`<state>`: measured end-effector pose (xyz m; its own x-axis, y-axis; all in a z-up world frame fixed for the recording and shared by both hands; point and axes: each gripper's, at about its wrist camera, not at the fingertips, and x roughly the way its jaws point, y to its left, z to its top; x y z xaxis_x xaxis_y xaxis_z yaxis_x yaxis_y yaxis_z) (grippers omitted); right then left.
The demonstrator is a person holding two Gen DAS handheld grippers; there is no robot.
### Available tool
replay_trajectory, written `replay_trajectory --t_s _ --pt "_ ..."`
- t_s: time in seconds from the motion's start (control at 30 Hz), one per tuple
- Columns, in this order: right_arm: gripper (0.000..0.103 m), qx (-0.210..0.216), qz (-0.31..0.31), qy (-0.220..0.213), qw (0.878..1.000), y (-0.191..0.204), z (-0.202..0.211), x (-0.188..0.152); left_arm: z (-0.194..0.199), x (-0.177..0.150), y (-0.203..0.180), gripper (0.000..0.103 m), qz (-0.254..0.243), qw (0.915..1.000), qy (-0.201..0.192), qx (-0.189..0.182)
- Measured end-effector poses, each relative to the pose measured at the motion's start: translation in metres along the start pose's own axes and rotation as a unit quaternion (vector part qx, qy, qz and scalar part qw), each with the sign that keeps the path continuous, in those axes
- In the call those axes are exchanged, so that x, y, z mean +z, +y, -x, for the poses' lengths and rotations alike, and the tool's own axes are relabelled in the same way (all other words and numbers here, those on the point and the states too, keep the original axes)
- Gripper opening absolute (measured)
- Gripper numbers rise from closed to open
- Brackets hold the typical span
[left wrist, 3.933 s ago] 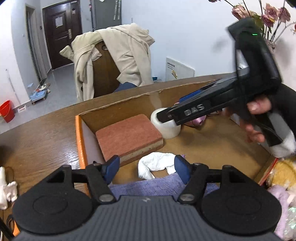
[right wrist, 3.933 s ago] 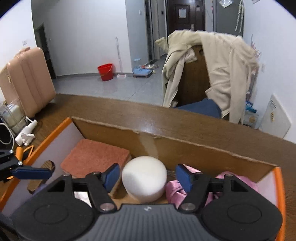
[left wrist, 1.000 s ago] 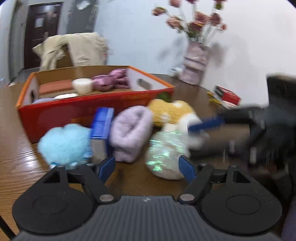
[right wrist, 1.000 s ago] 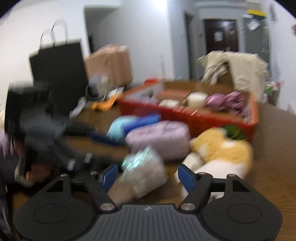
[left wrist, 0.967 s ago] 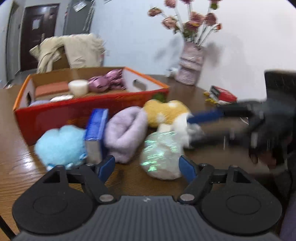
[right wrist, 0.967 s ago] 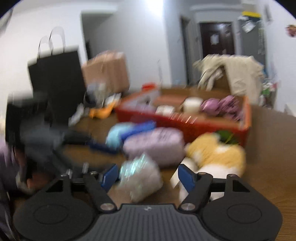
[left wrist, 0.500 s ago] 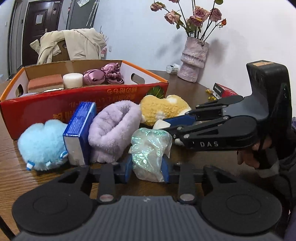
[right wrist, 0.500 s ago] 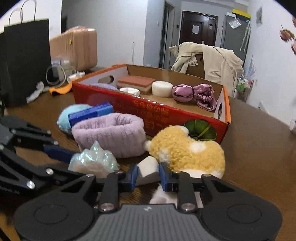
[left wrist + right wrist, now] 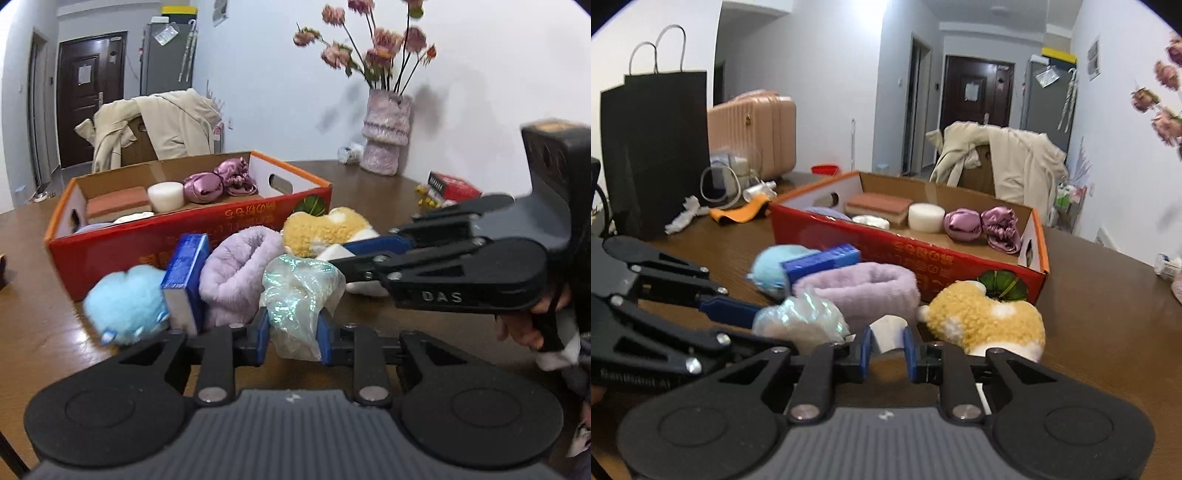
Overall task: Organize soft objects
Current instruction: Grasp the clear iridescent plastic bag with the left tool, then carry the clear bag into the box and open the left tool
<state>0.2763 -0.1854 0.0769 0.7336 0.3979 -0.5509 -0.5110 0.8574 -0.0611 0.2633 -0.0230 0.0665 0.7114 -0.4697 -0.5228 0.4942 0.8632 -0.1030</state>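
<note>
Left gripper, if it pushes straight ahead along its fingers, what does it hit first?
Likely the lilac fluffy roll just beyond the iridescent bag that the left gripper is shut on; the red box lies behind. Depth is unclear.

Left wrist view low over its own gripper (image 9: 291, 334), facing the red cardboard box (image 9: 207, 236) ahead, right wrist view alike from the other side, close, both sharing the box (image 9: 923, 251) and fluffy lilac roll (image 9: 236, 273).

Iridescent wrapped bundle (image 9: 295, 291) and white sponge (image 9: 886, 334), both pinched upright
</note>
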Motion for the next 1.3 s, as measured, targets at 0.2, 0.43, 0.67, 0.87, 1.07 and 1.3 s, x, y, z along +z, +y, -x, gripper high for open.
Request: replay_trajectory --t_s 0.2,0.43,0.67,0.87,1.07,1.3 --pt "0.019 -0.022 0.011 -0.028 0.999 0.028 0.076 -0.012 0.070 -0.020 -0.017 0.026 -0.016 0.9993 -0.024 0.024" --pt "0.019 -0.022 0.012 -0.053 0.998 0.041 0.129 -0.017 0.115 -0.012 -0.016 0.026 -0.024 0.9969 -0.055 0.051" --pt "0.019 -0.016 0.007 -0.042 0.999 0.032 0.108 -0.013 0.096 0.003 -0.002 0.026 -0.022 0.9967 -0.051 0.059" --pt "0.019 -0.028 0.005 -0.053 0.998 0.003 0.064 0.025 0.045 0.055 0.036 0.027 -0.024 0.9969 -0.041 0.063" --pt "0.019 -0.011 -0.001 -0.024 1.000 -0.048 -0.025 0.093 -0.043 0.114 0.085 0.027 -0.009 0.9968 0.007 0.079" --pt "0.024 0.026 -0.053 0.046 0.997 -0.095 -0.168 0.151 -0.151 0.141 0.146 0.037 0.028 0.9933 0.066 0.091"
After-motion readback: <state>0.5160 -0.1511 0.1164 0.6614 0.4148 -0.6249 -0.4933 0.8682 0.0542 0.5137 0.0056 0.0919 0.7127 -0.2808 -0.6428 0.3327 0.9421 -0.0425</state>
